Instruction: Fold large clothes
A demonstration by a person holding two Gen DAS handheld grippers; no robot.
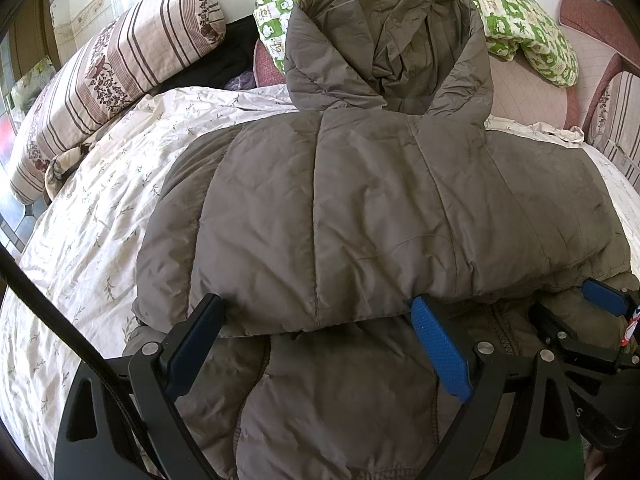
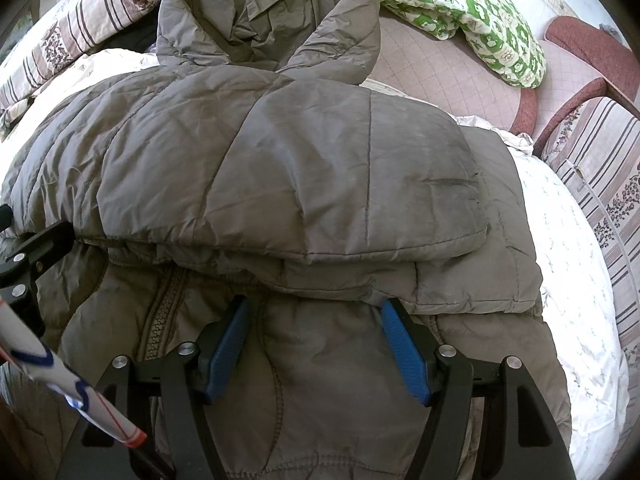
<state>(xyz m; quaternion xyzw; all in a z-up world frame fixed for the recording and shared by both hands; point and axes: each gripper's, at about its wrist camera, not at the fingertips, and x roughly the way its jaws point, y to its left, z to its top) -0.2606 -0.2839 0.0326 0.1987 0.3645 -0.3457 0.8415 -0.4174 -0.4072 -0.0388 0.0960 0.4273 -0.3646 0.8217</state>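
A large grey-brown hooded puffer jacket (image 1: 360, 208) lies on the bed, its sides folded in over the middle and the hood (image 1: 384, 40) lying flat at the far end. It also fills the right wrist view (image 2: 280, 168). My left gripper (image 1: 318, 308) is open, its blue-padded fingers spread over the near edge of the folded layer. My right gripper (image 2: 314, 308) is open too, its fingertips at the fold's edge by the zipper (image 2: 160, 312). The right gripper also shows in the left wrist view (image 1: 600, 300) at the right.
A white floral sheet (image 1: 88, 216) covers the bed. A striped bolster pillow (image 1: 112, 76) lies far left, a green-and-white patterned quilt (image 1: 520, 20) far right. A red-padded chair (image 2: 588, 64) stands beyond the bed's right edge.
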